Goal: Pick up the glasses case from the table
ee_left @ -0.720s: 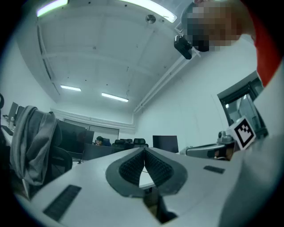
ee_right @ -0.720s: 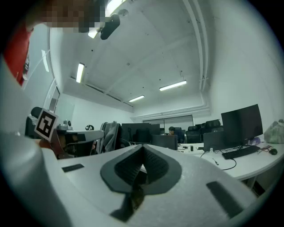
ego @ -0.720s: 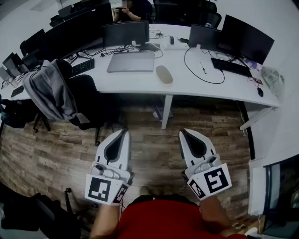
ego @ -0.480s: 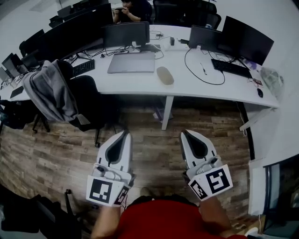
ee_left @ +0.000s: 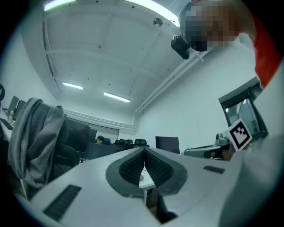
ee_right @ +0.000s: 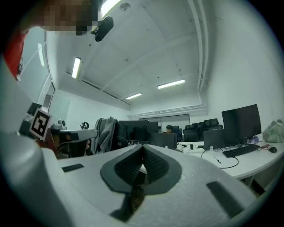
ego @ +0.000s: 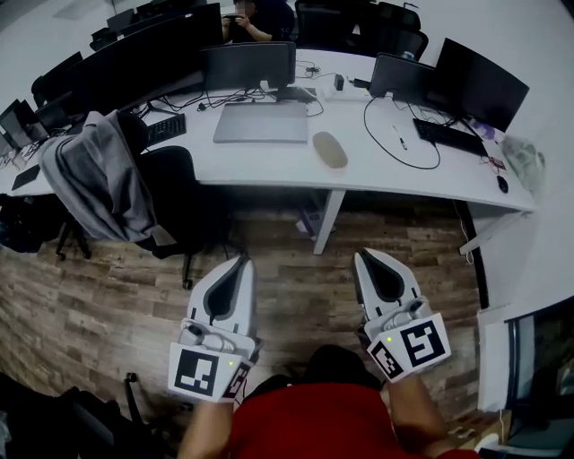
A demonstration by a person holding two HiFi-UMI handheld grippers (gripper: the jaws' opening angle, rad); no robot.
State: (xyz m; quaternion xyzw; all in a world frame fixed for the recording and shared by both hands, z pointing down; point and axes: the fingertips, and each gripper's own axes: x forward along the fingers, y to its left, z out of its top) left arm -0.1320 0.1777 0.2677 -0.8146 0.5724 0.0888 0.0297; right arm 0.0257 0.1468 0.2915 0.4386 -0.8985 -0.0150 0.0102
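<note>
The glasses case [ego: 330,150], a beige oval, lies on the white table [ego: 269,161] just right of a closed grey laptop [ego: 262,124]. Both grippers hang over the wooden floor, well short of the table. My left gripper [ego: 238,262] is shut with nothing in it, and its dark pads meet at the tip in the left gripper view [ee_left: 144,153]. My right gripper [ego: 366,255] is shut and empty too, pads together in the right gripper view [ee_right: 143,150]. The case sits ahead, between the two grippers' lines.
A dark chair [ego: 170,193] draped with a grey jacket [ego: 94,175] stands at the table's left part. Monitors [ego: 471,72], keyboards [ego: 448,136] and cables sit on the table. A white table leg [ego: 328,220] stands below the case. A person [ego: 260,18] sits behind the far desk.
The view has shifted a little toward the table, so the table and case sit slightly lower and to the right in the head view. Both grippers stay shut side by side.
</note>
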